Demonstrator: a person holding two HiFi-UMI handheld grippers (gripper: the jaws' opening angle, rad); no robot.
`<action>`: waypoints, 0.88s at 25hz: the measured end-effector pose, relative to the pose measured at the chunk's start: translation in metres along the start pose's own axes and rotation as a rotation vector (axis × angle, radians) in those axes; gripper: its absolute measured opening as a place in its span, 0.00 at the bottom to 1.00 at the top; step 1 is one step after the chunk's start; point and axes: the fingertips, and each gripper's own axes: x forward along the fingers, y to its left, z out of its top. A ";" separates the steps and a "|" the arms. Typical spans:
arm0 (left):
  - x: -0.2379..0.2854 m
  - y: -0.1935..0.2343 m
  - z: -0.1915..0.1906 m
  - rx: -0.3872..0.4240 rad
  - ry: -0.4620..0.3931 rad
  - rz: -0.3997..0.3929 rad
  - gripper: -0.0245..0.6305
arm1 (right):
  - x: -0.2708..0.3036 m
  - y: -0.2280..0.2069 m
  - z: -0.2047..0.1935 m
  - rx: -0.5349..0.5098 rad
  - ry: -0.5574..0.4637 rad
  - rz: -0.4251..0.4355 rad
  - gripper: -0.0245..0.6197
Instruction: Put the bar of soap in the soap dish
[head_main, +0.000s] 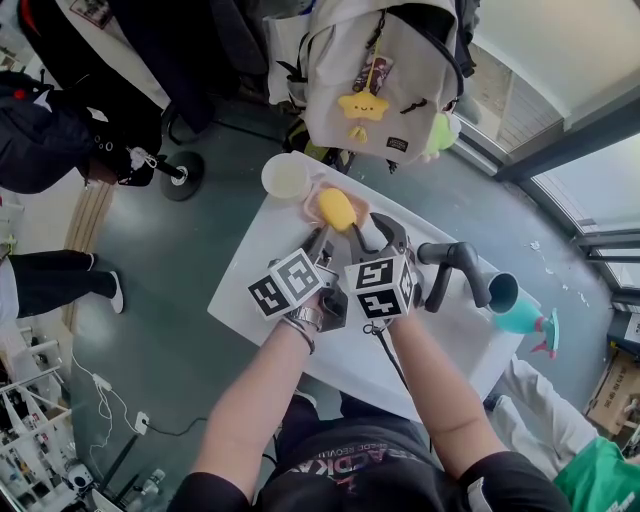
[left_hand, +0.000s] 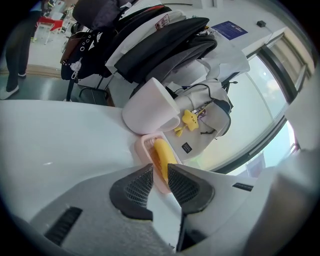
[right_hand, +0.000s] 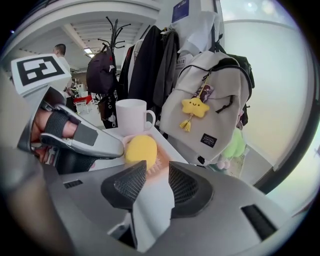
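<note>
A yellow bar of soap (head_main: 337, 209) (left_hand: 161, 155) (right_hand: 141, 150) lies in the pink soap dish (head_main: 311, 203) (left_hand: 142, 150) (right_hand: 160, 161) near the far end of the white table (head_main: 262, 262). My left gripper (head_main: 320, 238) (left_hand: 160, 172) reaches the dish's near end; the rim sits between its narrowly parted pads, which seem to pinch it. My right gripper (head_main: 373, 232) (right_hand: 157, 172) hovers just short of the dish, open, with only bare table and the dish's edge showing between its pads. One of the left gripper's fingers (right_hand: 85, 137) lies against the soap's left side.
A white cup (head_main: 285, 177) (left_hand: 150, 107) (right_hand: 132, 116) stands right behind the dish. A beige backpack (head_main: 385, 80) (right_hand: 210, 95) hangs past the table's far end. A black angled handle (head_main: 455, 265) and a teal object (head_main: 515, 305) lie to the right. People stand around the table.
</note>
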 end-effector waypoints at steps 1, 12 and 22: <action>0.000 -0.001 0.000 0.004 0.002 -0.002 0.19 | 0.001 -0.001 0.000 0.001 0.001 -0.003 0.26; 0.001 -0.009 -0.004 0.035 0.015 -0.020 0.19 | -0.002 -0.005 0.005 -0.005 -0.029 -0.032 0.15; -0.022 -0.018 -0.006 0.313 0.021 -0.015 0.05 | -0.017 0.014 0.007 0.167 -0.090 0.079 0.06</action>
